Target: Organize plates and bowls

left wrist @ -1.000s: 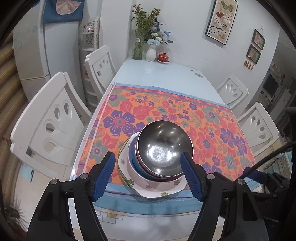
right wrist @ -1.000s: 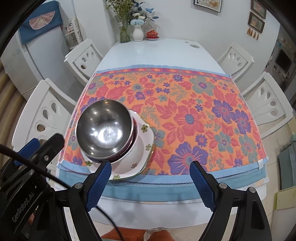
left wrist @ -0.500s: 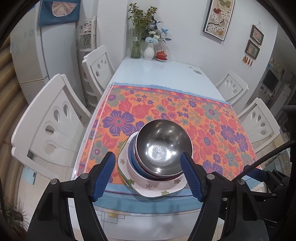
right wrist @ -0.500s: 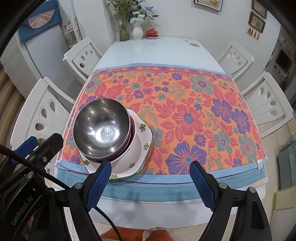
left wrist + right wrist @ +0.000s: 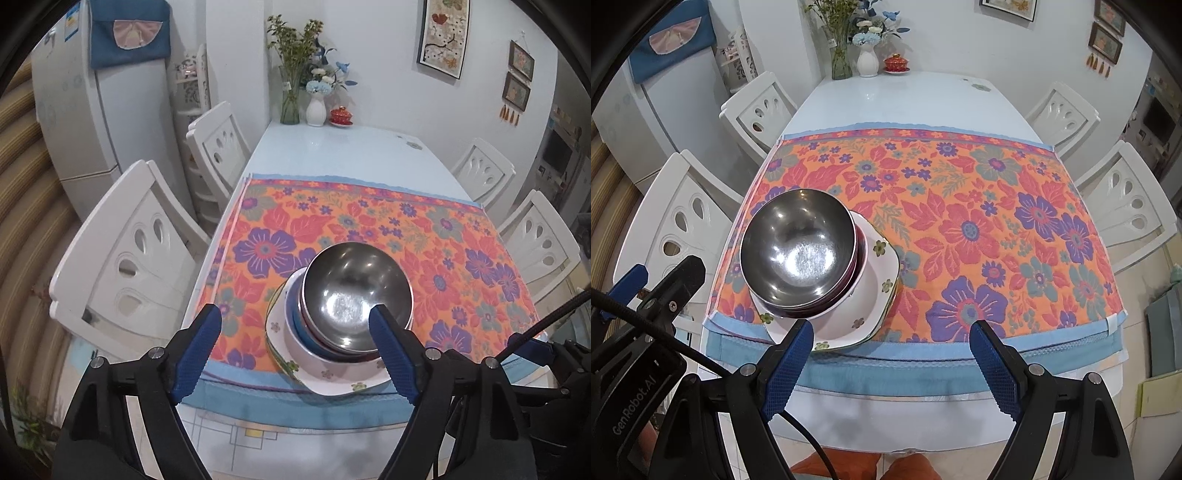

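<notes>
A shiny steel bowl (image 5: 356, 295) tops a stack of nested bowls, blue and dark red rims showing under it, on a white flowered square plate (image 5: 332, 380). The stack stands on the floral cloth near the table's front left corner. My left gripper (image 5: 295, 321) hovers just before the stack with its jaws opening; its right finger crosses the steel bowl's near rim in the picture, and the pads press on nothing. The same steel bowl (image 5: 798, 254) and plate (image 5: 875, 291) lie left of my right gripper (image 5: 892, 332), which is open and holds nothing.
The orange floral cloth (image 5: 979, 229) covers the near half of the white table (image 5: 897, 103). Vases with flowers (image 5: 868, 61) and a red lidded cup (image 5: 897, 63) stand at the far end. White chairs (image 5: 683, 229) line both sides. A fridge (image 5: 96, 110) stands at left.
The left gripper's jaws stand a little wider and its view has tilted slightly, so the stack sits more to the right between the fingers. The right gripper and the stack have not moved.
</notes>
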